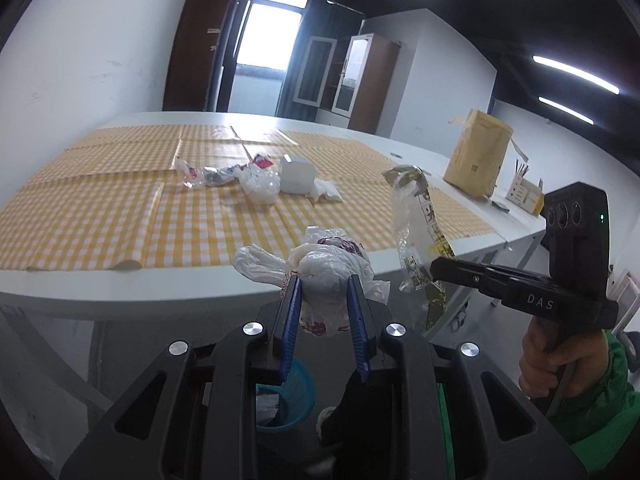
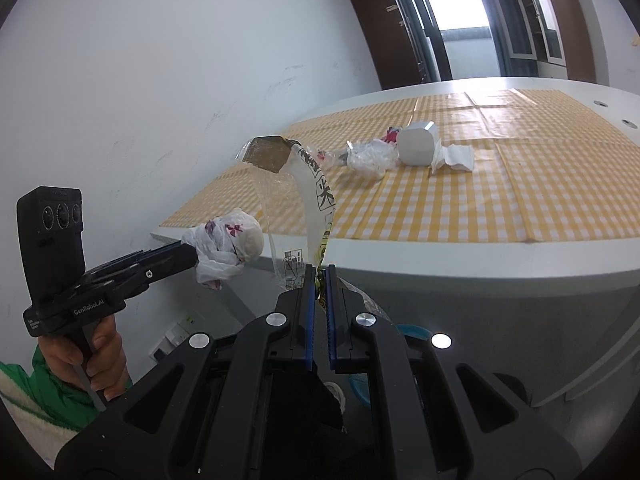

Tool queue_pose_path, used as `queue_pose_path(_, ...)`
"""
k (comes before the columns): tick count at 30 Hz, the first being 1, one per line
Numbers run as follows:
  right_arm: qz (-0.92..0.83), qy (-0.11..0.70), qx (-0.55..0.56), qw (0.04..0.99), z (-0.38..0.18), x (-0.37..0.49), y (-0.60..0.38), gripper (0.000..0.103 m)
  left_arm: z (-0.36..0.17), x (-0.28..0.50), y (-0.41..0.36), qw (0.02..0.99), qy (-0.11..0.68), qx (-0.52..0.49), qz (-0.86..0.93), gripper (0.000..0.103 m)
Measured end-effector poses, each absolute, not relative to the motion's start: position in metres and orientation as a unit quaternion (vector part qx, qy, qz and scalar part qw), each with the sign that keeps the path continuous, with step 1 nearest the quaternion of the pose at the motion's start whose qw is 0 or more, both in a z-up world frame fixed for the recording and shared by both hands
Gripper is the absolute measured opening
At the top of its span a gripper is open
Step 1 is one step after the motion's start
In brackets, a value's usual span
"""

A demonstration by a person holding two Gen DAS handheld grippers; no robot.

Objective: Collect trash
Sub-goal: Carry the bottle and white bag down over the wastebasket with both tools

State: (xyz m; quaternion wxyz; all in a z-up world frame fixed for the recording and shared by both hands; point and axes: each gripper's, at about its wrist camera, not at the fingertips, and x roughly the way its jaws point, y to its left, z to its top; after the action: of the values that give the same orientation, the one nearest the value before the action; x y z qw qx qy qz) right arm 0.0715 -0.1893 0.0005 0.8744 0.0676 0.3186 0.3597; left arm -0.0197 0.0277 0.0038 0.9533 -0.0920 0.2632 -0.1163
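Both grippers carry trash off the table's near edge. Left gripper [image 1: 324, 292] is clamped on a crumpled plastic bag [image 1: 324, 272]; right gripper [image 2: 319, 280] is pinched nearly closed on a long clear wrapper [image 2: 316, 192]. Below sits a blue bin [image 1: 292, 400], probably their destination. Left on the checked cloth [image 2: 520, 184]: more wrappers [image 1: 224, 176], a white box [image 2: 416, 144], a tissue [image 2: 456, 158].

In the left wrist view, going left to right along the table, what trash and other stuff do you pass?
Crumpled clear wrapper with red print → white crumpled plastic bag → white rounded box → white tissue → brown paper bag → white pen holder box.
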Motion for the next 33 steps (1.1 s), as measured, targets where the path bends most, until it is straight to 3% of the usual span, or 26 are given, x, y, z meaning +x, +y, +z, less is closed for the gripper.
queue_pose_path(33, 0.311, 0.512, 0.063, 0.798, -0.205, 0.121, -0.152, 0.004, -0.192, 0.054, 0.037, 0.866, 0.465, -0.152, -0.099, 0.022)
